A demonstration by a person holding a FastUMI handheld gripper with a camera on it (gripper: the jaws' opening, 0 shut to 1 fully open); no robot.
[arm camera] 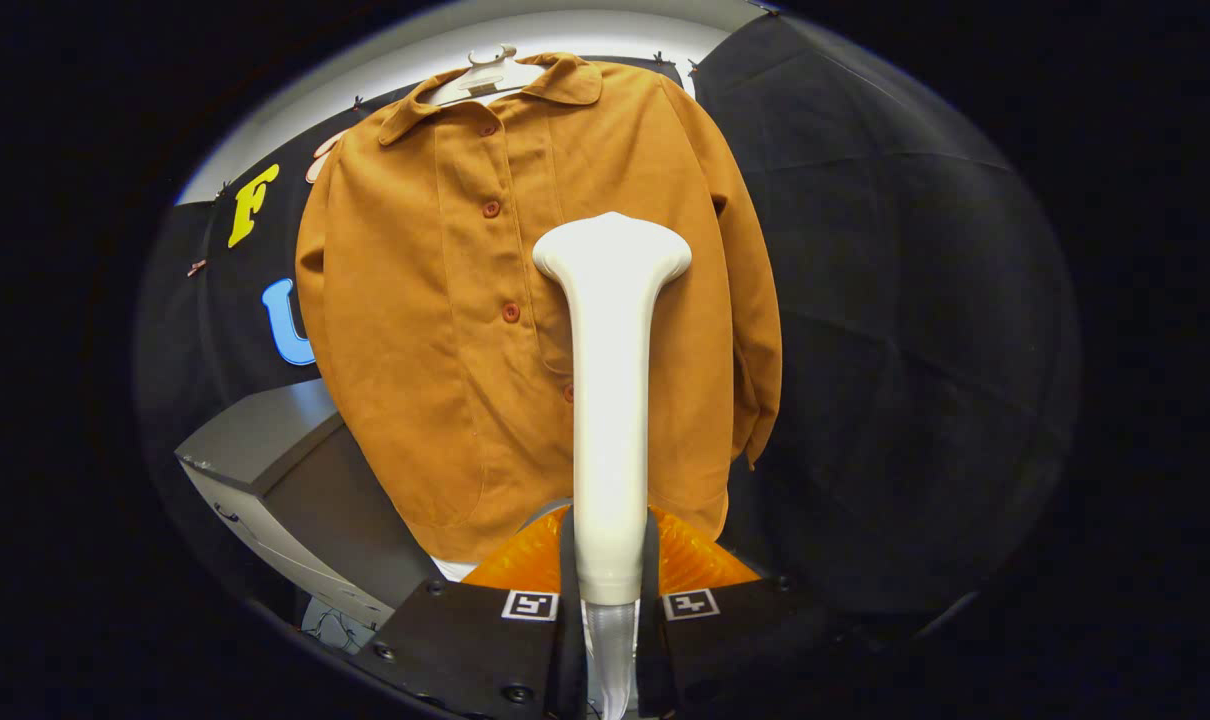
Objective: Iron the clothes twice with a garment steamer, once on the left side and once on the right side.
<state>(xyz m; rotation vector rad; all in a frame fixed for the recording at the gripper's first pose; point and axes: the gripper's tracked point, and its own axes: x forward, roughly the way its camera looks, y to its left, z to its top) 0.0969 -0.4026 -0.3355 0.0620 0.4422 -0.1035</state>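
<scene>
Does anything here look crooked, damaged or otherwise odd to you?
Nothing stands out. The orange shirt hangs buttoned on its white hanger, undamaged. The gripper is shut on the white steamer, which stands upright in front of the shirt.

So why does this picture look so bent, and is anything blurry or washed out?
Gripper view: the fisheye lens bows the scene, so the grey cabinet leans. The brown shirt is sharp and evenly lit. The white steamer, gripped between the gripper fingers, looks bright, slightly washed out at its head.
</scene>
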